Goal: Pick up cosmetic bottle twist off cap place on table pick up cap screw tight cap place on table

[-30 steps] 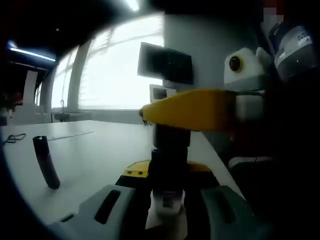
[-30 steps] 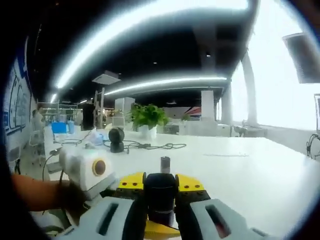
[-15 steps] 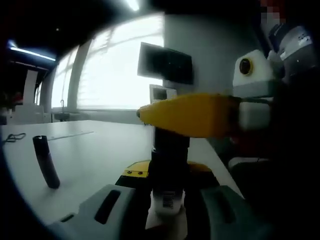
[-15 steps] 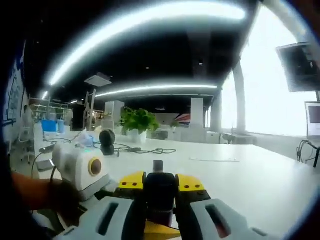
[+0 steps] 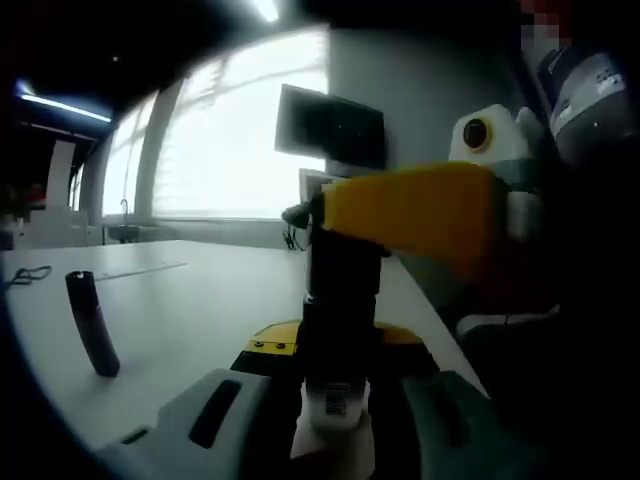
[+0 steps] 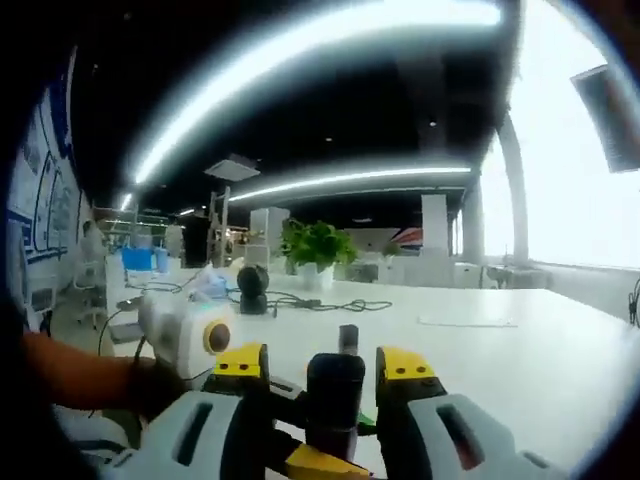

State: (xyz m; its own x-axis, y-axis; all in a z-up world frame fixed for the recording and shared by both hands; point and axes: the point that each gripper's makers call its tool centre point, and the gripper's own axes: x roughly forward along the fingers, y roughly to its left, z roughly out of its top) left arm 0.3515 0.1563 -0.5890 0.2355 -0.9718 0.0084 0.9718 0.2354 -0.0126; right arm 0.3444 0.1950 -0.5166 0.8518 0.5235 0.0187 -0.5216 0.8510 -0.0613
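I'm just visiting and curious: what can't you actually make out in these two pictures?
- Left gripper view: the bottle top and cap, hidden behind the right tool's yellow jaw.
- Left gripper view: the bottle's label print, too small to read.
- Right gripper view: the cap joint below, cut off by the edge.
- Right gripper view: the items beside the plant, too small.

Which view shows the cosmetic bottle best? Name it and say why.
The left gripper view: the cosmetic bottle stands upright between that hand-held gripper's jaws, its dark body and white barcoded base visible. The right gripper view shows just its dark cap end-on.
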